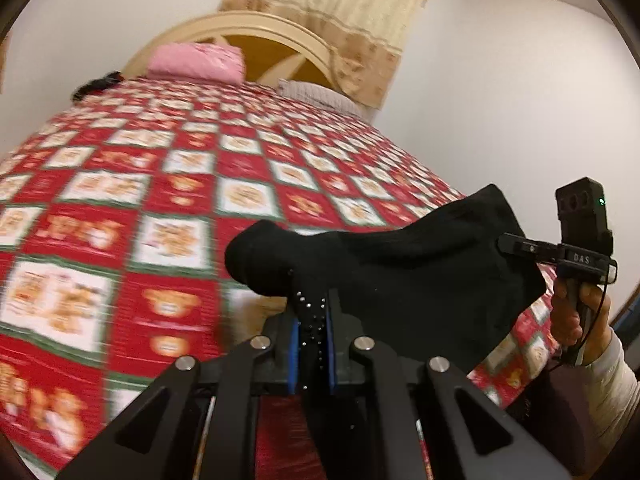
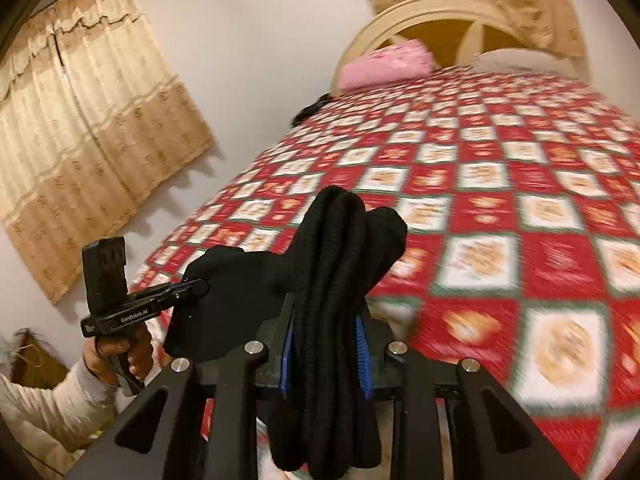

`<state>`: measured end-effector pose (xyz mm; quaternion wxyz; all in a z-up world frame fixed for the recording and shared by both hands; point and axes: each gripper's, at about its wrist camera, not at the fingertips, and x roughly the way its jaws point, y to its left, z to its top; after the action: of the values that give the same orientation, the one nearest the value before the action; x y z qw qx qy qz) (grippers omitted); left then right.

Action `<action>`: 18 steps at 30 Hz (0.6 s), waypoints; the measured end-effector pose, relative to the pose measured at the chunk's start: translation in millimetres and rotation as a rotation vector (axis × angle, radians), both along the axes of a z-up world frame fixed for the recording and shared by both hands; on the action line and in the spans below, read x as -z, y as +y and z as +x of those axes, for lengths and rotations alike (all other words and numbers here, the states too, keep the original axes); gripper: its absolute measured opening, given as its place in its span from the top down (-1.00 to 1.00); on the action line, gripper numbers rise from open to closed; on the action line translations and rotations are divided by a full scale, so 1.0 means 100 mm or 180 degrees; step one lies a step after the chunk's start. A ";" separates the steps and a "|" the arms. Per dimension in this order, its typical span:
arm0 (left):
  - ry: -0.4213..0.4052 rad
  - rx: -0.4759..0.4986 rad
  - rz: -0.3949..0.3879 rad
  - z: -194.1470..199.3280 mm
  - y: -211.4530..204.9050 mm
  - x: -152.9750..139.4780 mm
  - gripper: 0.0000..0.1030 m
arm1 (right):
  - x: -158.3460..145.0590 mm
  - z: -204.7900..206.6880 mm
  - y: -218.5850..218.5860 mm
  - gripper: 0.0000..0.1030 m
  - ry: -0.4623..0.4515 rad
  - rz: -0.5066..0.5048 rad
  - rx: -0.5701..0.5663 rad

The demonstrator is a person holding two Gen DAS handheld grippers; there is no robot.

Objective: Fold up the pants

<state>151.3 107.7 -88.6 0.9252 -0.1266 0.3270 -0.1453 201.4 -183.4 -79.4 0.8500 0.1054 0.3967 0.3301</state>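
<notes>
1. The left gripper (image 1: 312, 320) is clamped on a bunched edge of the black pants (image 1: 400, 272), its blue pads pressed to cloth dotted with small studs; the right gripper (image 2: 326, 332) is closed on a thick, ribbed bundle of the same garment, several layers rising between its fingers.
2. The pants hang in the air between the 2 grippers, held above the near edge of the bed (image 1: 120, 184); in the left wrist view the right gripper's tip bites the far corner of the cloth, a hand (image 1: 576, 312) on its handle.
3. The step in hand seems to be carrying or spreading the pants out over the bed; the next move likely calls for drawing the grippers apart to pull the cloth taut, then lowering it flat onto the red-and-white checked bedspread (image 2: 500, 208).
4. The garment looks soft, thick and crumpled, with no clean fold yet visible; waistband and legs cannot be told apart.
5. A pink pillow (image 1: 196, 60) lies at the headboard (image 1: 256, 24), well away.
</notes>
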 end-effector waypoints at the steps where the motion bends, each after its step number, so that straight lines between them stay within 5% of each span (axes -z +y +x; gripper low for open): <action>1: -0.0016 -0.0088 0.0023 0.00 0.11 -0.01 0.79 | 0.02 0.11 0.10 0.48 0.0048 0.0062 -0.0057; 18: 0.0101 -0.0980 0.0230 -0.05 1.25 0.26 0.79 | 0.48 1.10 1.68 0.48 0.0355 0.0356 -0.0656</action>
<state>146.5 232.7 -114.3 0.9352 -0.1441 0.3234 0.0121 311.8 -15.4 -127.8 0.7810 0.1295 0.4331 0.4309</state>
